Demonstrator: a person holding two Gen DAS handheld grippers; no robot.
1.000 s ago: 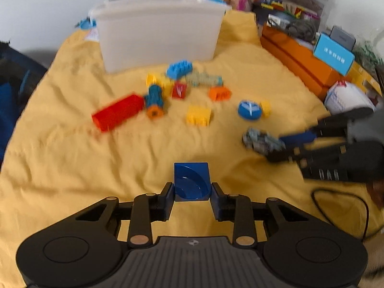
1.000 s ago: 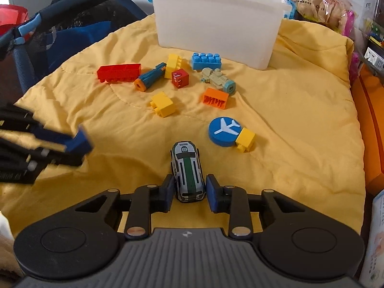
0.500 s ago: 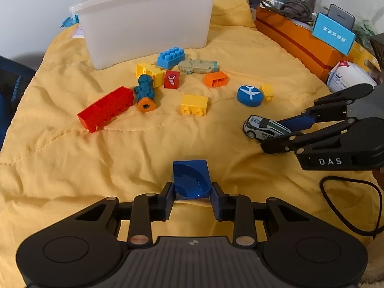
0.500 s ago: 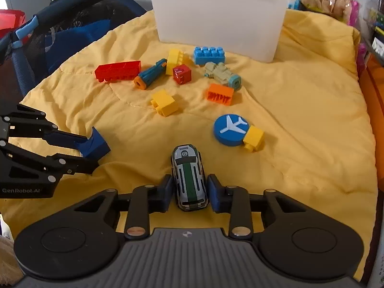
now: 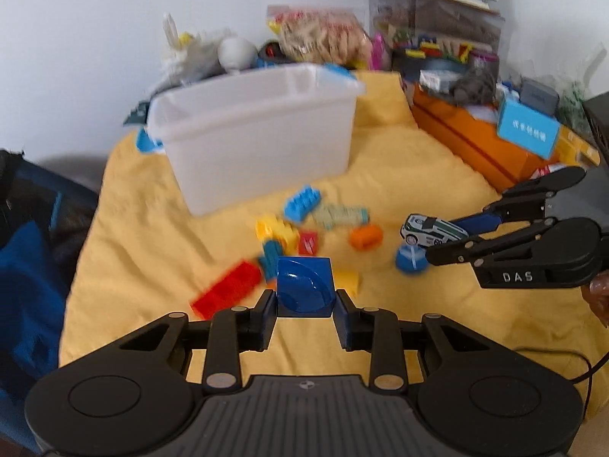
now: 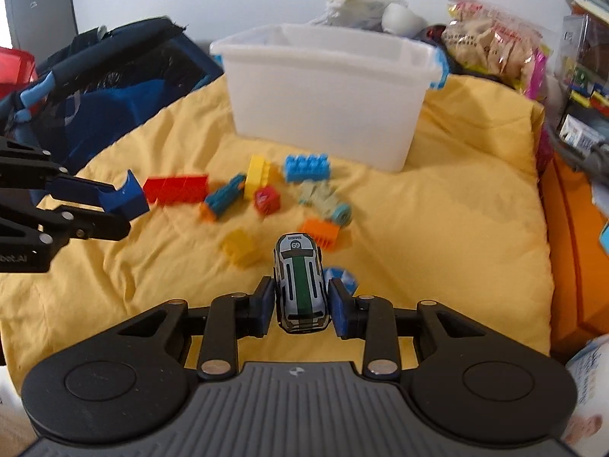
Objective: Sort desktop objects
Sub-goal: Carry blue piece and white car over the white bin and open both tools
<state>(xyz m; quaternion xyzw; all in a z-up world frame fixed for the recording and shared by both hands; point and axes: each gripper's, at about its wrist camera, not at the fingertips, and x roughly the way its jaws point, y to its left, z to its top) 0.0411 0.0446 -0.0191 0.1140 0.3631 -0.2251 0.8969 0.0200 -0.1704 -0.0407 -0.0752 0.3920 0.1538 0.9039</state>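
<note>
My left gripper [image 5: 304, 301] is shut on a dark blue curved block [image 5: 304, 285], held above the yellow blanket [image 5: 418, 175]. My right gripper [image 6: 301, 304] is shut on a small white toy car with a green stripe [image 6: 300, 285], also lifted off the blanket. The same car [image 5: 432, 229] shows at the right of the left wrist view, and the blue block [image 6: 127, 194] at the left of the right wrist view. A white plastic bin [image 5: 255, 133] stands at the far side of the blanket; its inside is hidden. Several loose bricks lie before the bin [image 6: 323, 91].
On the blanket lie a red long brick [image 6: 177, 188], a light blue brick [image 6: 306, 167], yellow bricks [image 6: 257, 175], an orange brick [image 6: 319, 232] and a blue disc [image 5: 411, 259]. An orange box [image 5: 472, 141] and clutter line the right side. A dark blue bag [image 6: 114, 76] stands left.
Both grippers have risen off the blanket with the blue block and the toy car in them. The bin's open rim has come into view.
</note>
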